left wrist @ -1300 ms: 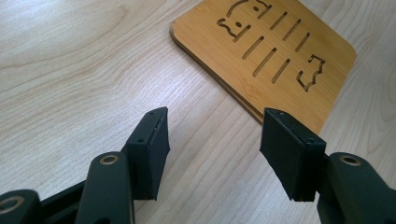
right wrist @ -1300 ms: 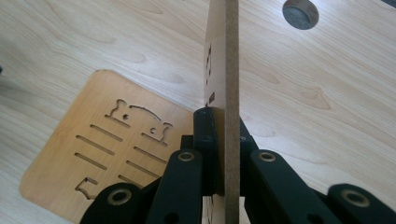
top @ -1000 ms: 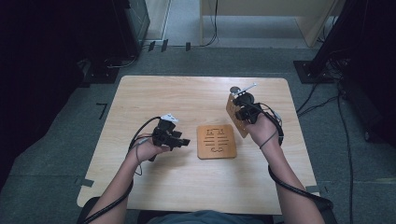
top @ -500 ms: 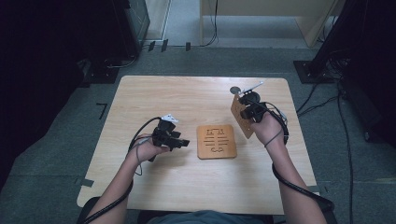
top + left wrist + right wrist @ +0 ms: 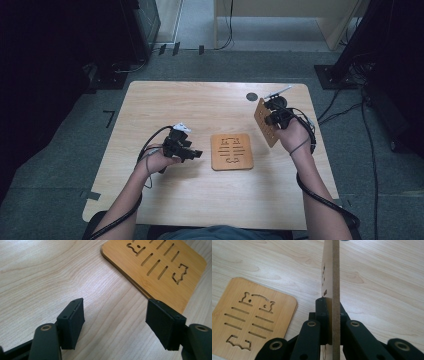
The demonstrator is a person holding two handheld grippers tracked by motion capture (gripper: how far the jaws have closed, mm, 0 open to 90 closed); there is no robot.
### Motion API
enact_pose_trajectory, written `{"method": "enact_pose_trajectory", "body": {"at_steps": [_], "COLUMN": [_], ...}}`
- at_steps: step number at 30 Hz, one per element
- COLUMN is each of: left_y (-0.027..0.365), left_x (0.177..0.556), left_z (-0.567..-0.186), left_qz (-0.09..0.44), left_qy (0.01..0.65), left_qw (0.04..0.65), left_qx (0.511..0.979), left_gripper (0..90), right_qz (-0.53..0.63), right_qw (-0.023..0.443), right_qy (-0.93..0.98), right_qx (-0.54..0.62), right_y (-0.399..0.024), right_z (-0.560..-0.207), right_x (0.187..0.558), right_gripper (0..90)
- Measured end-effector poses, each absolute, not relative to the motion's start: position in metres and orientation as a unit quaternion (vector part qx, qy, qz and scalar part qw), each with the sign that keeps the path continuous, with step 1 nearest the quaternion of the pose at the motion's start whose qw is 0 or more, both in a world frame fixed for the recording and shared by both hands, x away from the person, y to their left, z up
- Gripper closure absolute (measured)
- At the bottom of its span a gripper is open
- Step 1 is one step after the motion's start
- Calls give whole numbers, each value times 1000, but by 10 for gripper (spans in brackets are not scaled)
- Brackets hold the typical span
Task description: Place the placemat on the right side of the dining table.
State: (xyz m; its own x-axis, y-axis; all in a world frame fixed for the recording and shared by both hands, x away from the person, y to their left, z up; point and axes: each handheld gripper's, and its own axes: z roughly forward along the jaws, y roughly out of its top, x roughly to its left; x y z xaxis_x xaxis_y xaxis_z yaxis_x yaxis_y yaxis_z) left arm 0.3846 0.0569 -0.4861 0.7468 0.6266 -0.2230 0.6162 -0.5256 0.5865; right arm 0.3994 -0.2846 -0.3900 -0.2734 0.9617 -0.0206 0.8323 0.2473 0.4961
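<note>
A square bamboo trivet with slots and cut-out shapes lies flat at the table's middle; it also appears as the trivet and the trivet in the gripper views. My right gripper is shut on a thin brown perforated board, held on edge above the table's right side. In the right gripper view the board rises edge-on between the jaws of my right gripper. My left gripper hovers just left of the trivet, open; in its own view the left gripper has nothing between its jaws.
A small dark round disc and a thin pen-like stick lie at the far right of the wooden table. Cables trail from both grippers. Dark equipment and cables stand on the grey floor around the table.
The right gripper with the board has shifted slightly right and away from the trivet. The left gripper has stayed in place.
</note>
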Motion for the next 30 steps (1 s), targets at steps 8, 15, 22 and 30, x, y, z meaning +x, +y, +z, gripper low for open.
{"method": "enact_pose_trajectory", "body": {"at_steps": [8, 15, 22, 30], "left_y": [58, 59, 59, 58], "left_x": [386, 386, 386, 386], "left_z": [-489, -489, -490, -492], "left_qz": [10, 11, 11, 9], "left_qy": [361, 366, 366, 365], "left_qw": [327, 328, 328, 323], "left_qx": [873, 871, 871, 873], "left_gripper": [273, 267, 265, 262], "right_qz": [196, 194, 189, 185], "right_qw": [161, 159, 155, 156], "right_qy": [765, 761, 759, 754], "right_qx": [591, 598, 604, 611], "right_y": [-294, -302, -307, -314], "right_z": [-390, -391, -394, -394], "right_x": [401, 403, 405, 406], "right_gripper": [874, 875, 874, 875]}}
